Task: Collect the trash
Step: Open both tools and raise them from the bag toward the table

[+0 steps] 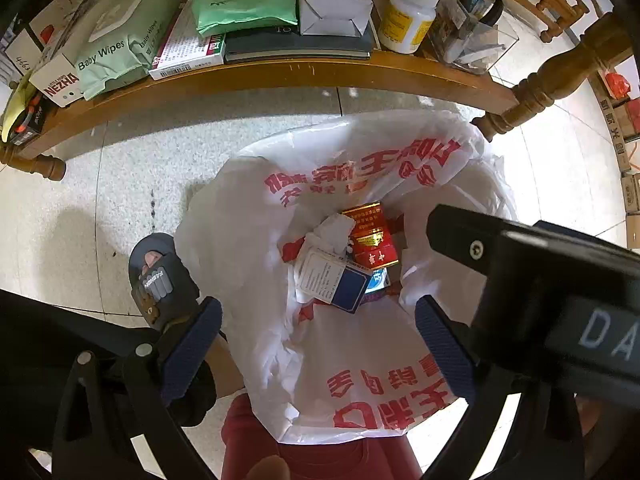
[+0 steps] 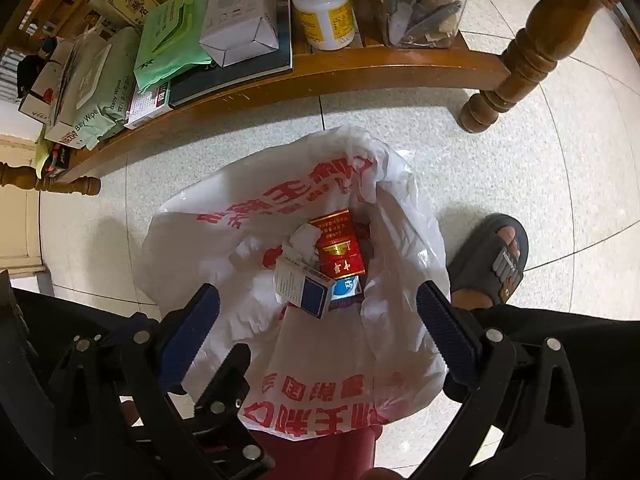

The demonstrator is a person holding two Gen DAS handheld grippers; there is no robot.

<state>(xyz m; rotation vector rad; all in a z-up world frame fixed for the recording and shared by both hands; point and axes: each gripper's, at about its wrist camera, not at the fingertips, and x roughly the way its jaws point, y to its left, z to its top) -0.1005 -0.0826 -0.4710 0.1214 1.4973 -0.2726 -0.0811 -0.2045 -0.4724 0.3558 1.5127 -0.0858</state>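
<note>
The bin point(image 1: 304, 460) is hidden under the bag point(image 1: 248, 216) except a red strip at six o'clock. A light-blue pack point(image 2: 347, 289) lies mostly under the blue box point(image 2: 312, 294) and red box point(image 2: 338, 246). The tabletop point(image 1: 280, 74) is cut off at twelve o'clock. The bottle point(image 2: 325, 10) label is too blurred to read.

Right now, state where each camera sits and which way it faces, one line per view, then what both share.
Left wrist: rides the left gripper, looking down into the white bag; shows its open fingers, the right gripper's body and a slippered foot.
Right wrist: rides the right gripper, looking down at the same bag; shows its open fingers and the other foot.
Shared: the bag, the red box, the blue-and-white box, the wooden shelf.
</note>
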